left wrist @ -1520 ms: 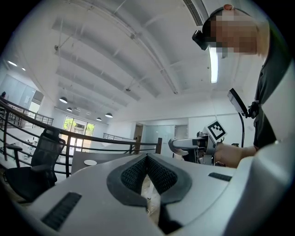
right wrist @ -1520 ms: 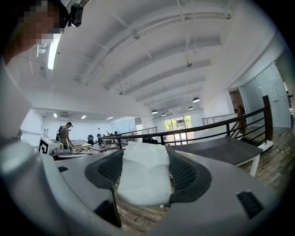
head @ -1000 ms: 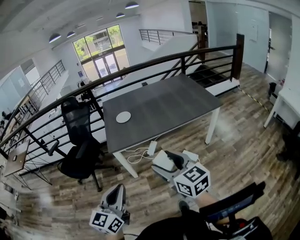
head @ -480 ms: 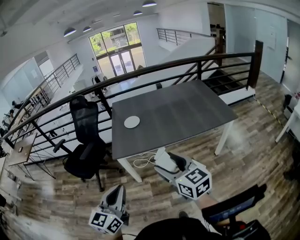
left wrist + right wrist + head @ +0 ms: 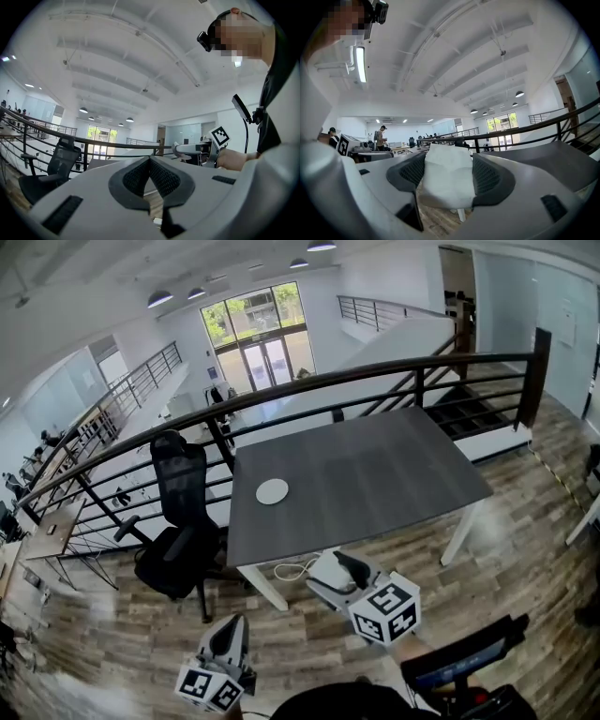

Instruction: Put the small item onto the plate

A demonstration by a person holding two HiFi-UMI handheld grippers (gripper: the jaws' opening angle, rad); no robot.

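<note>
Nearest, the left gripper [image 5: 150, 161] has its jaws closed together with nothing between them. Beside it, the right gripper [image 5: 324, 568] is clamped on a small white folded pad [image 5: 447, 180], held off the near edge of the grey desk [image 5: 375, 474]. The white plate [image 5: 272, 491] lies near the desk's left edge.

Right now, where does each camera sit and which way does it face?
Head view: on the head, facing down at table and plate; left gripper, right gripper show.
Left gripper view: on it, facing up-forward over shut jaws; a hand shows.
Right gripper view: on it, facing along jaws shut on a white item.
All share the railing.
</note>
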